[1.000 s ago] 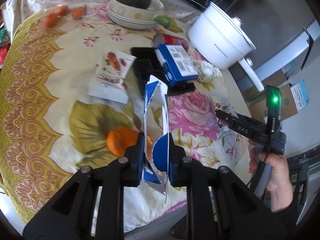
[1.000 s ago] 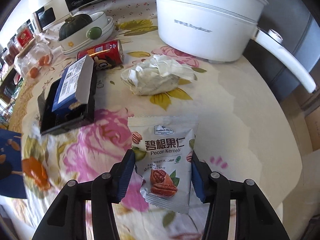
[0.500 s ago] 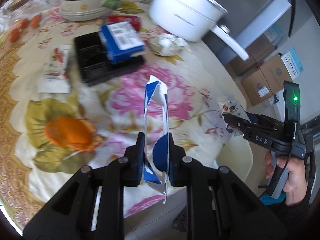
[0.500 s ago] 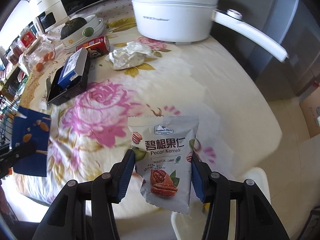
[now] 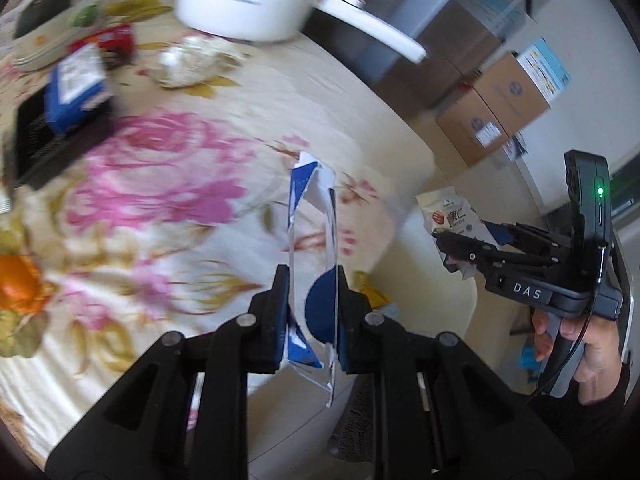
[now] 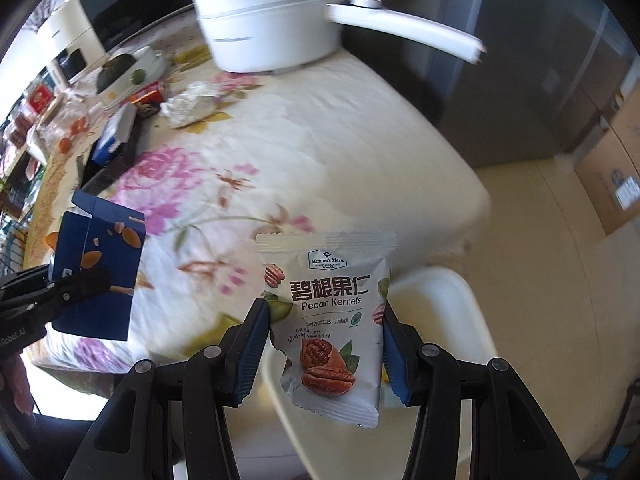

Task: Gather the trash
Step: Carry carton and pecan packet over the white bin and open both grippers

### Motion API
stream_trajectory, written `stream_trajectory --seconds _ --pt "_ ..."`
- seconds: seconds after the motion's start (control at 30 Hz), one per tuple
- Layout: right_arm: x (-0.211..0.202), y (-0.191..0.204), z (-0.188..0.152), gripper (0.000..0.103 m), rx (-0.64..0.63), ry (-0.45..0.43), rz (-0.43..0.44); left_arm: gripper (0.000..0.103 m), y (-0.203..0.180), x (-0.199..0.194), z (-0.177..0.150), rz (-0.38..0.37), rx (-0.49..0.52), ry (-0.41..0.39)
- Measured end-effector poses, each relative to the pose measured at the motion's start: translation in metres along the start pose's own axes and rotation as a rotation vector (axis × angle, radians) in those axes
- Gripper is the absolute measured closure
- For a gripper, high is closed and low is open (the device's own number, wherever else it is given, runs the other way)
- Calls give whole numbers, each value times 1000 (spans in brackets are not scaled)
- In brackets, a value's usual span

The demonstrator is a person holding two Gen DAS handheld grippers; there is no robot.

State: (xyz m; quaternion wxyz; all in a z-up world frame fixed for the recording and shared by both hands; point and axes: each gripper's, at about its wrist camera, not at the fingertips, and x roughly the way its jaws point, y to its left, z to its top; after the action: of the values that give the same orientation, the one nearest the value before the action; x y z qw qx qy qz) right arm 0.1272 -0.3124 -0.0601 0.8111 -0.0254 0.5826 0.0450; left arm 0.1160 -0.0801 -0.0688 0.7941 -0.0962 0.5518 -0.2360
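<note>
My left gripper (image 5: 312, 312) is shut on a flattened blue-and-white carton (image 5: 314, 248), held upright over the table's front edge. It also shows in the right wrist view (image 6: 100, 264). My right gripper (image 6: 326, 344) is shut on a white pecan kernel packet (image 6: 332, 312) and holds it above a white bin (image 6: 440, 320) beside the table. The packet (image 5: 448, 216) and right gripper (image 5: 460, 248) show at the right of the left wrist view. A crumpled white paper (image 6: 192, 104) and a red can (image 6: 150, 96) lie on the floral tablecloth (image 6: 320, 140).
A white pot (image 6: 272, 28) with a long handle stands at the table's far side. A black tray with a blue box (image 5: 76, 84), a bowl with a dark squash (image 6: 120, 72) and orange peel (image 5: 16, 280) lie on the table. Cardboard boxes (image 5: 504, 104) stand on the floor.
Both grippers have pulled back and to the right off the table with their loads. The packet now hangs over the white bin; the carton is at the table edge.
</note>
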Motion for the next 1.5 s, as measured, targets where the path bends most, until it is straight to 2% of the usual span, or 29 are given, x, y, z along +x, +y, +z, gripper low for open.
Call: stream_trajectory --seconds 0.43,0.8,1.2,1.23,1.27,1.3,1.33,1.37,1.5 --pt "2 -79 -52 49 96 62 -48 82 -85 54 -9 -64 177 70" --pt "8 -114 -83 49 137 101 -76 82 -110 81 -15 -68 276 112" --pt "12 -119 -85 49 152 110 -80 82 -117 91 -19 -55 325 128" --pt "12 -119 -85 49 152 111 -80 75 -117 92 -19 -55 328 138" --pt "12 -119 -85 49 151 111 -80 59 -118 91 -18 -48 336 155" --pt "12 -119 -84 49 150 112 -80 49 -119 89 -18 -27 342 153" --pt "12 -119 -85 49 151 111 -79 33 -122 88 -17 -7 347 139" --pt "12 -119 -85 49 151 110 -78 25 -123 84 -16 9 354 120" --pt "14 -119 -85 49 152 111 -80 19 -121 72 -12 21 354 97"
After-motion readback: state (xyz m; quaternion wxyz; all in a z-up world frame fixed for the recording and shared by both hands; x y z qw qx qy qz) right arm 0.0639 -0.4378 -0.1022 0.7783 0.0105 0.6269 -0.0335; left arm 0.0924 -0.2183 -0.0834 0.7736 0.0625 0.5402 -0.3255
